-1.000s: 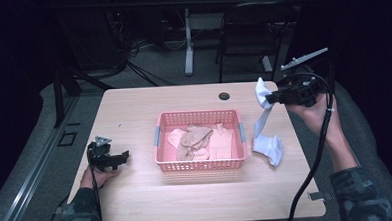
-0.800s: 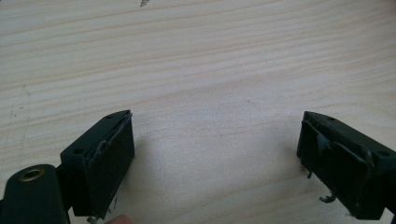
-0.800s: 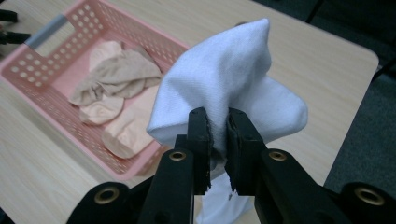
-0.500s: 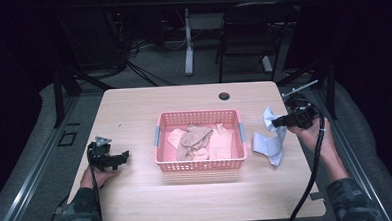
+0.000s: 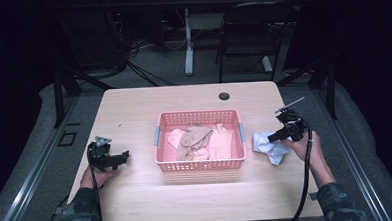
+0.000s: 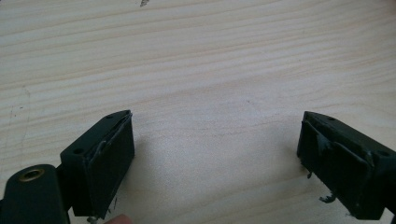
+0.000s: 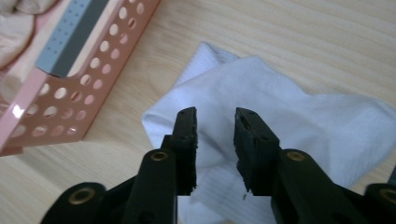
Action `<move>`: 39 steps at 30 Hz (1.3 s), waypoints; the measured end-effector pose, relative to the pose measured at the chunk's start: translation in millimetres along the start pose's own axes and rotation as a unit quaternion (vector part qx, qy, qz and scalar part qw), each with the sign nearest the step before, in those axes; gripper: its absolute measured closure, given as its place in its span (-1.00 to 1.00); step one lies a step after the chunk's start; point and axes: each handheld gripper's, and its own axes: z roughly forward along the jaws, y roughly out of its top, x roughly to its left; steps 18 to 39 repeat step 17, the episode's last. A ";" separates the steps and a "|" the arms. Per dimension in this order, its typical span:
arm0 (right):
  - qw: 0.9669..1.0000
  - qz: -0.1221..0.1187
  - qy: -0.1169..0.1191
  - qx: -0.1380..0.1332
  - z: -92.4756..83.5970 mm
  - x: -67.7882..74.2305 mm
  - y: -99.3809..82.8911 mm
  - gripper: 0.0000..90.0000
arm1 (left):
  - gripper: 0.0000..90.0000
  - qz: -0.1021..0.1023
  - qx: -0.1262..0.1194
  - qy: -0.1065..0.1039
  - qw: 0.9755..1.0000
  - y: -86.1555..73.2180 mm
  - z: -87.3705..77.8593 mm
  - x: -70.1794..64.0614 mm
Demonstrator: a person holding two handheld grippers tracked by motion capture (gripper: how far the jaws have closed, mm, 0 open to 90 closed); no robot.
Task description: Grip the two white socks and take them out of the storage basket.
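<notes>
A pale wooden tabletop (image 5: 134,113) is seen from above, with a pink basket (image 5: 201,165) at the centre of the frame. Inside the basket, beige and pink garments (image 5: 195,140) are heaped loosely; a grey handle is fitted at each short end.

At centre right of the high view, a white cloth (image 5: 265,146) is spread crumpled on the tabletop just beside the basket's right end, outside it. The right claw (image 5: 274,136) is held low over this cloth by the person's right hand (image 5: 298,146). In the right gripper view the right claw (image 7: 215,140) is shown partly open, a narrow gap being left between the jaws, and nothing is gripped: the cloth (image 7: 289,116) is seen through the gap and around it, the basket (image 7: 84,79) lying at upper left. Whether the jaw tips touch the fabric cannot be told. The low, cloth-centred pose is judged to suit either a release or a fresh pinch.

At lower left of the high view, the left claw (image 5: 117,158) is rested on the tabletop, well apart from the basket. In the left gripper view the left claw (image 6: 215,158) is shown wide open and empty above bare wood, apparently parked out of the way.
</notes>
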 end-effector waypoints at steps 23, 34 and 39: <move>0.998 0.002 -0.030 -0.055 -52.7 -5.0 -24.6 -0.66 | -0.76 0.001 0.000 -0.001 1.000 0.2 0.2 0.0; 0.998 0.002 -0.030 -0.055 -52.7 -5.0 -24.6 -0.66 | -0.76 0.001 0.000 -0.001 1.000 0.2 0.2 0.0; 0.998 0.002 -0.030 -0.055 -52.7 -5.0 -24.6 -0.66 | -0.76 0.001 0.000 -0.001 1.000 0.2 0.2 0.0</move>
